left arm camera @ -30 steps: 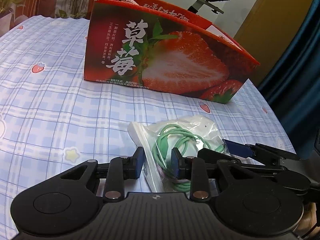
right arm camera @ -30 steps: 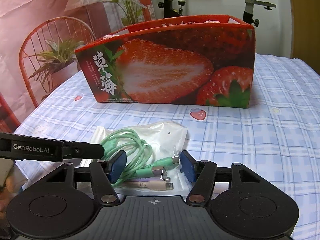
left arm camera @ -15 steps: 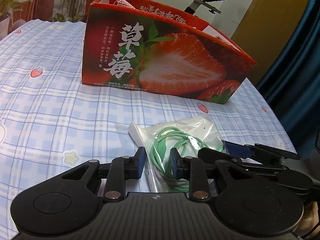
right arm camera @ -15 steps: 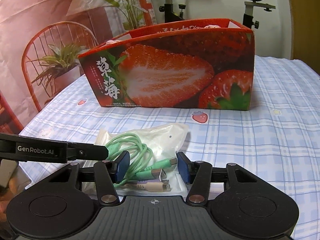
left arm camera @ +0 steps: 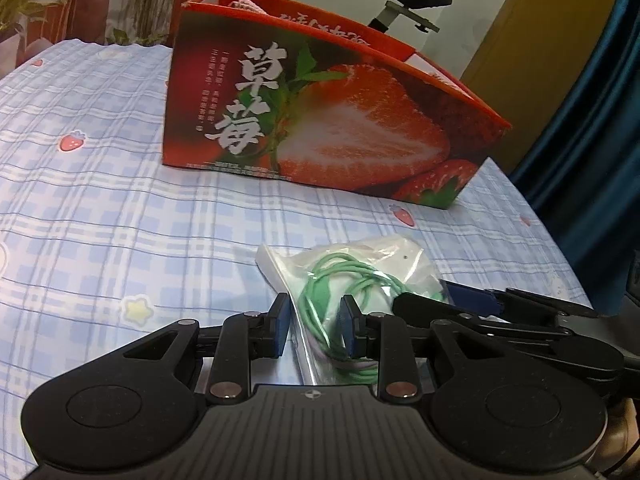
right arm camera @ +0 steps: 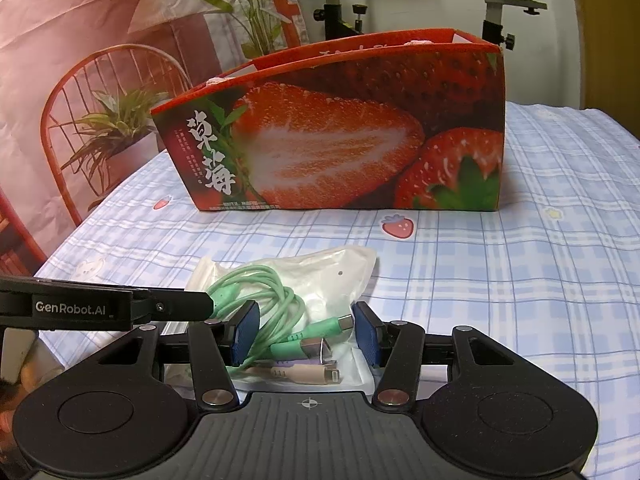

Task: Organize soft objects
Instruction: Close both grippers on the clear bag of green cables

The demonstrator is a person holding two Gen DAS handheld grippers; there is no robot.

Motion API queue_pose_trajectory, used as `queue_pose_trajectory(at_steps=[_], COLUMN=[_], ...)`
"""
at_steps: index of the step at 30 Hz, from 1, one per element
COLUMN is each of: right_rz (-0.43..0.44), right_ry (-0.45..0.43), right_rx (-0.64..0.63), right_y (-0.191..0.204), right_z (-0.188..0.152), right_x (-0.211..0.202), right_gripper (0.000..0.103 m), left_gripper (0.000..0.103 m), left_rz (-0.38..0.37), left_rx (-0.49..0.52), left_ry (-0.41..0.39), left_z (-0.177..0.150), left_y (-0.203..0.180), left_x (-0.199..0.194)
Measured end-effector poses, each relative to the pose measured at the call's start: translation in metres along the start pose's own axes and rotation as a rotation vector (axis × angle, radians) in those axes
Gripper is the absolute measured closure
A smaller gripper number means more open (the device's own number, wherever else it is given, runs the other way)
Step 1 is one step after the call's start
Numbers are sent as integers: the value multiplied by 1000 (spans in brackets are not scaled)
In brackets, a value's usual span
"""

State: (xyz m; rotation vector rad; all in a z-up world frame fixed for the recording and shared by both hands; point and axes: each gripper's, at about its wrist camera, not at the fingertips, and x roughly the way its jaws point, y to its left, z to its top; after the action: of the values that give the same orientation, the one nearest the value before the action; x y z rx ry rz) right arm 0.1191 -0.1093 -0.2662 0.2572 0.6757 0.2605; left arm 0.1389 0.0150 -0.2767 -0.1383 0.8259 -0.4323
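A clear plastic bag of coiled green cables [left arm camera: 384,264] [right arm camera: 328,276] lies on the checked tablecloth in front of a red strawberry-print box [left arm camera: 340,120] [right arm camera: 340,140], which is open at the top. My left gripper [left arm camera: 314,328] has its blue pads closed in on the bag's near left edge and the green coil. My right gripper [right arm camera: 306,332] holds the bag's other near end, its pads against the cable plugs and the plastic. One finger of the left gripper [right arm camera: 176,306] reaches in from the left in the right wrist view. Something pink [left arm camera: 246,4] shows inside the box.
The blue-and-white tablecloth [left arm camera: 120,200] spreads to the left and between bag and box. Its edge runs close on the right by a dark blue curtain [left arm camera: 592,140]. A red wire chair with a plant [right arm camera: 100,120] and an exercise bike [right arm camera: 504,4] stand beyond the table.
The right gripper's pads have drawn closer together around the cable plugs. The bag and the left gripper keep their places.
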Motion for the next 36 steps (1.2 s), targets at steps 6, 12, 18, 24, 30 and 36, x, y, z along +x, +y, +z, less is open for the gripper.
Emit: queue_pose_trajectory(at_steps=[6, 12, 18, 24, 30, 36], right_rz=[3, 12, 11, 50, 43, 40], right_ry=[-3, -1, 47, 176, 280, 323], right_rx=[11, 18, 40, 69, -2, -41], right_y=[0, -4, -11, -25, -19, -13], right_z=[0, 2, 10, 34, 51, 55], right_x=[0, -1, -1, 10, 22, 25], right_gripper=[54, 58, 59, 59, 56, 47], left_gripper=[75, 76, 75, 73, 74, 75], left_rz=[-15, -2, 3, 8, 8, -38], left_rx=[-2, -29, -25, -39, -56, -90], left_ry=[-2, 10, 25, 89, 143, 155], left_z=[0, 2, 3, 12, 14, 16], left_y=[-2, 6, 8, 11, 17, 18], left_x=[0, 1, 1, 2, -2, 6])
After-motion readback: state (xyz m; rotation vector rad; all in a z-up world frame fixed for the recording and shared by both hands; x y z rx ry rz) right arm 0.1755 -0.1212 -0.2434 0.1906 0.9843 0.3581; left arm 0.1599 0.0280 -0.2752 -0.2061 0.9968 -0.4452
